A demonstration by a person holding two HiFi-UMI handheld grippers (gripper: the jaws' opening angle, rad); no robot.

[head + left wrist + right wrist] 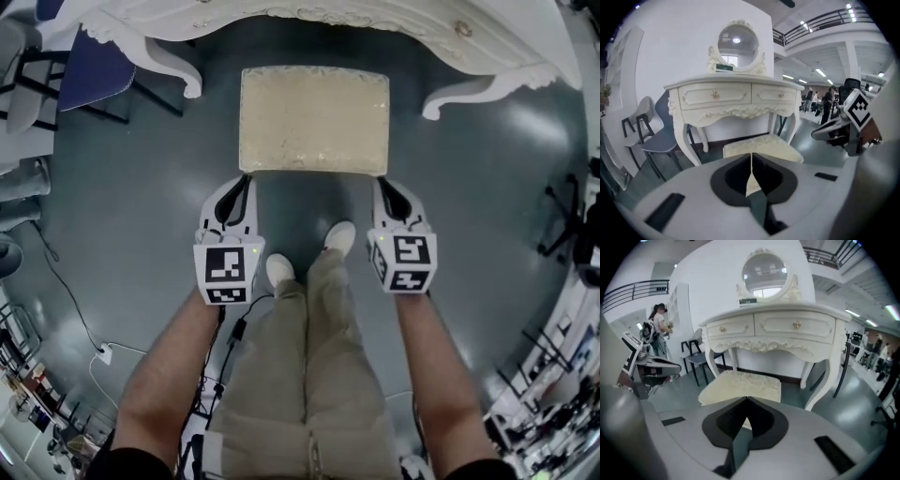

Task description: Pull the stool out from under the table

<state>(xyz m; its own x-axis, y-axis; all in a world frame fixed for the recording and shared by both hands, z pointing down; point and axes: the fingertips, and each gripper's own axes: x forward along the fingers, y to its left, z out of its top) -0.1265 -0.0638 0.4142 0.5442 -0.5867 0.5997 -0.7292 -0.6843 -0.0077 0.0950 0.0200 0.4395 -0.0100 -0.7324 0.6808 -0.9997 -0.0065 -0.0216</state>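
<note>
The stool point(314, 120), with its cream cushioned seat, stands on the grey floor just in front of the white dressing table point(487, 56). My left gripper point(247, 180) hangs by the stool's near left corner, and my right gripper point(379, 184) by its near right corner. Both are shut with nothing between the jaws. In the left gripper view the closed tips point(751, 155) point at the stool point(761, 146) below the table point(731, 93). The right gripper view shows the shut tips point(746, 400) before the stool point(740, 384).
A blue chair point(94, 66) stands at the table's left side. A cable with a plug block point(103, 354) lies on the floor at the left. The person's shoes point(309, 258) are between the grippers. Black stands point(562, 225) crowd the right edge.
</note>
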